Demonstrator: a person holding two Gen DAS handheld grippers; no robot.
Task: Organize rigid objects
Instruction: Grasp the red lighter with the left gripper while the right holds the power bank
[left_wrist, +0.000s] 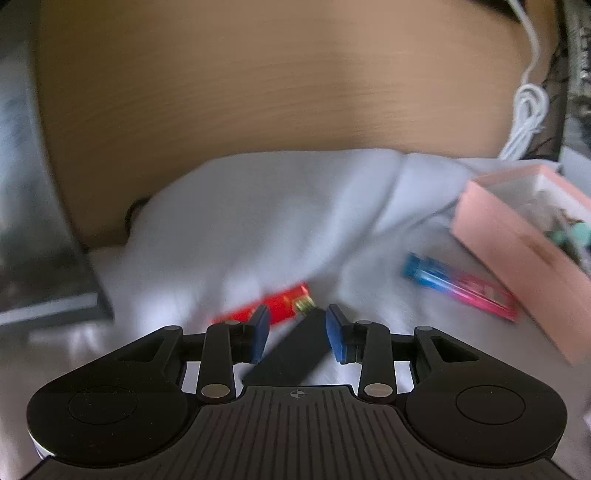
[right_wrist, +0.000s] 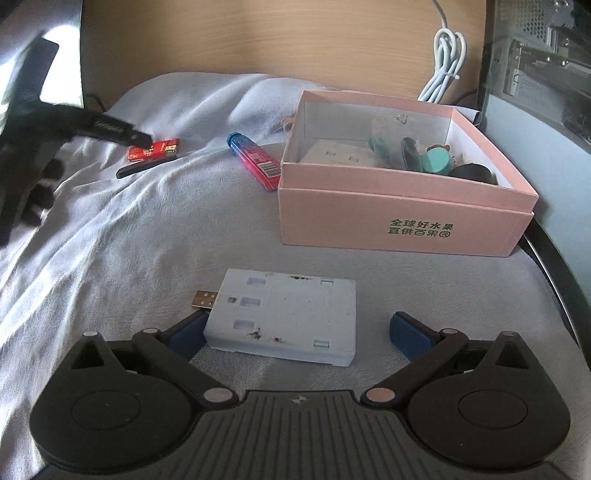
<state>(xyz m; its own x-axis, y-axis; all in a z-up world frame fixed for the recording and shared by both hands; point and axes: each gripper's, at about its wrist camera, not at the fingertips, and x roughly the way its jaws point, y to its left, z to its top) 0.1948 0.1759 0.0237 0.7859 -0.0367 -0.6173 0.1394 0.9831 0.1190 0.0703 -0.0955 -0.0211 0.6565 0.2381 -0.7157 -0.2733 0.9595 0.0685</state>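
Observation:
My left gripper (left_wrist: 297, 330) hangs open over a thin black stick (left_wrist: 284, 350) that lies on the grey cloth, beside a red flat lighter-like piece (left_wrist: 282, 306). The right wrist view shows the same stick (right_wrist: 146, 168) and red piece (right_wrist: 153, 150) lying free under the left gripper's dark fingertip (right_wrist: 138, 138). My right gripper (right_wrist: 297, 330) stands wide open around a pale blue block (right_wrist: 284, 317) with a USB plug (right_wrist: 205, 298); its right pad is clear of the block. A blue-and-pink tube (right_wrist: 253, 162) lies by the open pink box (right_wrist: 406, 218).
The pink box (left_wrist: 498, 236) holds several small items, teal and black among them. A coiled white cable (right_wrist: 445, 66) hangs on the wooden board behind. A computer case (right_wrist: 535, 55) stands at the right, and a dark-gloved hand (right_wrist: 40, 184) is at the left.

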